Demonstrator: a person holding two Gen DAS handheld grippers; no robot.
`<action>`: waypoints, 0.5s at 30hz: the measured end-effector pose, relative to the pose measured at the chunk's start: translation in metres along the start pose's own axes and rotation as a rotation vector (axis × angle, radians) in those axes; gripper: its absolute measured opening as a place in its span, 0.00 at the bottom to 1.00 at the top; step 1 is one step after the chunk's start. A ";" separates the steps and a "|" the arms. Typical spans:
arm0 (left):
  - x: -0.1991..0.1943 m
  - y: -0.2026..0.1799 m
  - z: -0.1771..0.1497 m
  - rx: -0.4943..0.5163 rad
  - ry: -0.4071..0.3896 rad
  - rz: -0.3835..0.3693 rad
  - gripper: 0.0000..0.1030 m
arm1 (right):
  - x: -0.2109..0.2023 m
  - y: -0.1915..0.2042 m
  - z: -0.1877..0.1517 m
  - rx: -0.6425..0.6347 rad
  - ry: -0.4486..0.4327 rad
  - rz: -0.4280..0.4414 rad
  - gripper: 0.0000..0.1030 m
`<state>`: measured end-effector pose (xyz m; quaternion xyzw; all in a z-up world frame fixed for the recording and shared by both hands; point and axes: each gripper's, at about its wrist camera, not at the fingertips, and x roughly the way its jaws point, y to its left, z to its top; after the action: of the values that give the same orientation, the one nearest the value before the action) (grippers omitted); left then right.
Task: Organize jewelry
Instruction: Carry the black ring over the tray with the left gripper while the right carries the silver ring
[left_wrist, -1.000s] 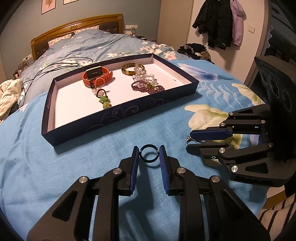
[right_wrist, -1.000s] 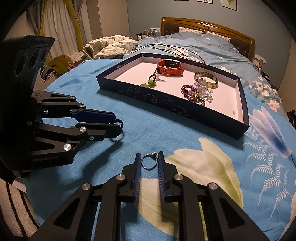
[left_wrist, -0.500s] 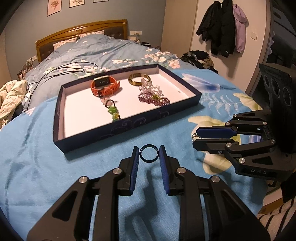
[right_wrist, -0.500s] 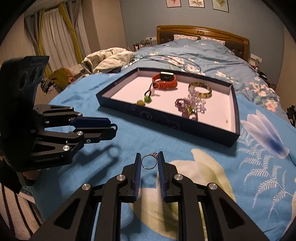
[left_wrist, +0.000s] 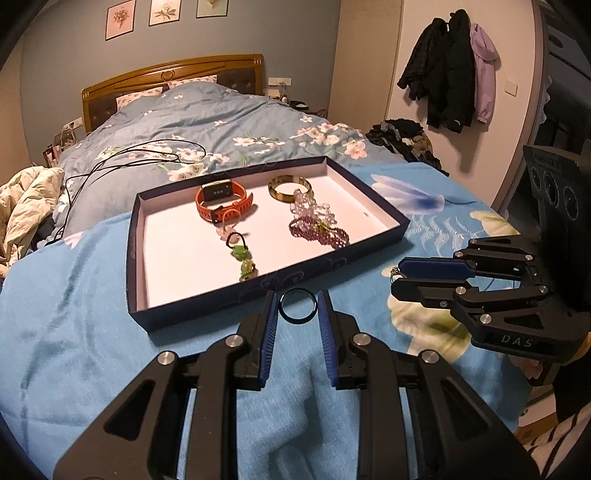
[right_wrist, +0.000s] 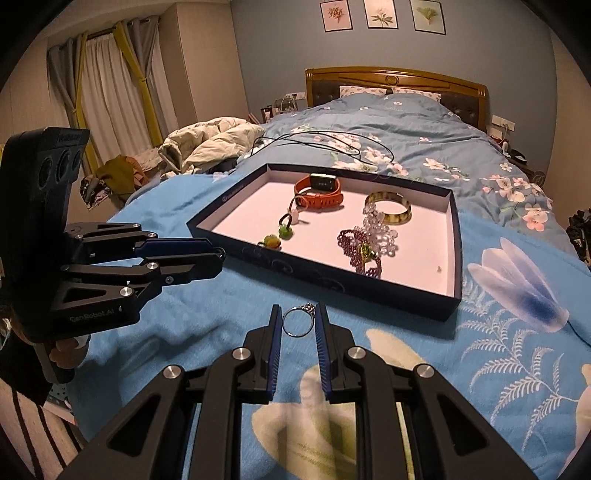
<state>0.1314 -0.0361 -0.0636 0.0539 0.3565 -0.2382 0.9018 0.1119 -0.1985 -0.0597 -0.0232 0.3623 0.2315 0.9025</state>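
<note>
Bedroom light is dim over a blue floral bedspread (left_wrist: 92, 332), with a wooden headboard at the far wall and coats hung on the right.

Leftmost in the left wrist view lies the tray (left_wrist: 135, 258), its long axis running left to right across the bed, just beyond both claws. Inside it, from left to right: an orange watch (left_wrist: 223, 201), a green charm on a black loop (left_wrist: 242, 254), an amber bangle (left_wrist: 290, 183) and a heap of clear and purple beads (left_wrist: 317, 225).

Next comes the left gripper (left_wrist: 297, 312), jaws nearly closed and pinching a dark ring (left_wrist: 297, 305) edge-on between the blue pads, held clear above the bedspread. Its tips sit right at the tray's near wall, so it looks the closer of the two.

Further right, the right gripper (right_wrist: 299, 321) is likewise narrowed onto a silver ring (right_wrist: 298, 322) with a small stone at its top, also lifted off the cover.

For both, the tray lies straight ahead and slightly left. The coming move is probably a short carry forward over the near wall, then a release onto the bare white floor, of which the front left part is freest.
</note>
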 end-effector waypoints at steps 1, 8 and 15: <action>0.000 0.000 0.001 -0.002 -0.003 0.002 0.22 | 0.000 0.000 0.001 0.000 -0.003 0.000 0.16; -0.001 0.002 0.005 -0.011 -0.016 0.011 0.22 | -0.002 -0.002 0.005 0.005 -0.019 0.002 0.16; -0.003 0.002 0.009 -0.009 -0.032 0.018 0.22 | -0.001 -0.004 0.011 0.007 -0.036 -0.001 0.16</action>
<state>0.1359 -0.0357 -0.0545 0.0490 0.3425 -0.2291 0.9098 0.1203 -0.2006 -0.0515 -0.0161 0.3469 0.2304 0.9090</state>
